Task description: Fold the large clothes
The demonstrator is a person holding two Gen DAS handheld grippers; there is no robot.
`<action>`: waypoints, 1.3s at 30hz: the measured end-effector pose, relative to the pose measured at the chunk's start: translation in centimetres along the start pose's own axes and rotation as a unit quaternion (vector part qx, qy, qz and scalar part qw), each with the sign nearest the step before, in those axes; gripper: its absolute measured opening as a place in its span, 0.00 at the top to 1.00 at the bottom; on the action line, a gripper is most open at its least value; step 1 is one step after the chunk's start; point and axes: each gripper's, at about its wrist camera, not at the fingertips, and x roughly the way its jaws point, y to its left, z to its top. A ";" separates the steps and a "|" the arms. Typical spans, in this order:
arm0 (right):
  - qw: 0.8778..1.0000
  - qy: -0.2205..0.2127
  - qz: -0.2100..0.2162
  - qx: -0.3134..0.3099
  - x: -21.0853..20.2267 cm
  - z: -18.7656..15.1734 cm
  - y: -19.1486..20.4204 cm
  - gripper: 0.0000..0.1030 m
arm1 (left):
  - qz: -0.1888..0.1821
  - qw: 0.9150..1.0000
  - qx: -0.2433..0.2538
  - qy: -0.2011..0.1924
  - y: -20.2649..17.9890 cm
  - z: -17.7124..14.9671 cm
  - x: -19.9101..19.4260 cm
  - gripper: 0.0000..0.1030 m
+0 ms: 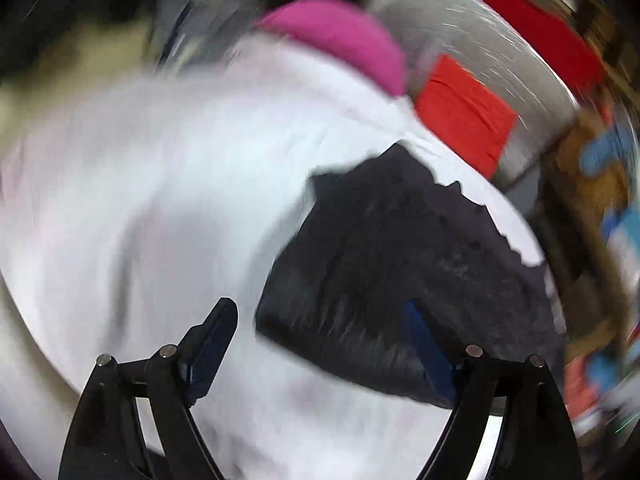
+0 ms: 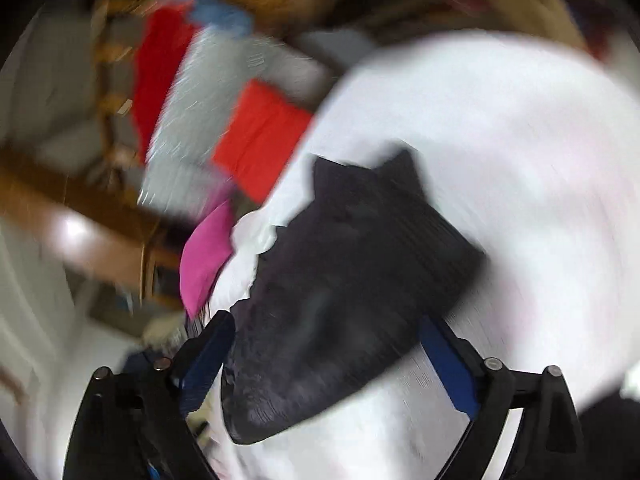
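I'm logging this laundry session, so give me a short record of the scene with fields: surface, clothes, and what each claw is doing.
surface: white sheet
main garment: dark garment, lying in a compact shape on the sheet
other clothes: pink cloth and orange-red cloth beyond the sheet's edge
left claw: open, holding nothing
right claw: open, dark garment between its fingers, not gripped
image quality: both views motion-blurred
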 end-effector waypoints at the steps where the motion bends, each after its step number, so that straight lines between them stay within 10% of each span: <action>1: 1.000 0.013 0.001 0.024 1.0 0.0 -1.1 0.07 | -0.008 0.999 -0.031 0.016 0.8 -0.4 0.7 0.17; 8: 0.998 -0.009 0.016 0.060 3.8 1.6 -1.2 0.14 | -0.023 0.992 -0.116 0.036 2.2 -1.1 2.4 0.17; 10: 0.999 -0.015 -0.011 0.041 3.8 1.8 -0.9 0.81 | -0.028 0.993 -0.116 0.023 2.1 -1.3 2.7 0.39; 11: 0.999 -0.016 -0.033 0.003 3.8 1.6 -0.3 0.81 | -0.019 0.995 -0.099 0.025 1.8 -1.3 3.1 0.73; 12: 0.998 -0.016 -0.050 -0.016 3.8 1.3 -0.1 0.83 | -0.013 0.995 -0.097 0.030 1.8 -1.4 3.5 0.75; 17: 0.996 -0.012 -0.080 -0.038 2.9 1.1 -1.9 0.78 | 0.010 0.994 -0.107 0.033 2.3 -2.1 3.5 0.75; 21: 0.994 -0.041 -0.092 -0.032 -0.1 1.4 -0.8 0.17 | 0.030 0.994 -0.098 0.024 2.0 -1.4 0.7 0.46; 24: 0.992 -0.069 -0.091 -0.055 -3.2 1.3 0.8 0.17 | 0.092 0.992 -0.070 -0.041 1.9 -0.7 -3.0 0.45; 28: 0.990 -0.035 -0.017 -0.137 -2.8 1.0 7.2 0.17 | 0.083 0.995 0.020 -0.056 -1.9 1.1 -4.1 0.45; 33: 0.950 0.042 -0.057 -0.305 3.9 -2.0 13.9 0.17 | 0.122 0.975 0.180 -0.053 -9.6 0.1 -0.7 0.42; 39: 0.856 0.099 -0.259 -0.436 11.8 -4.6 10.8 0.17 | 0.216 0.939 0.270 -0.002 -10.5 -2.7 6.1 0.40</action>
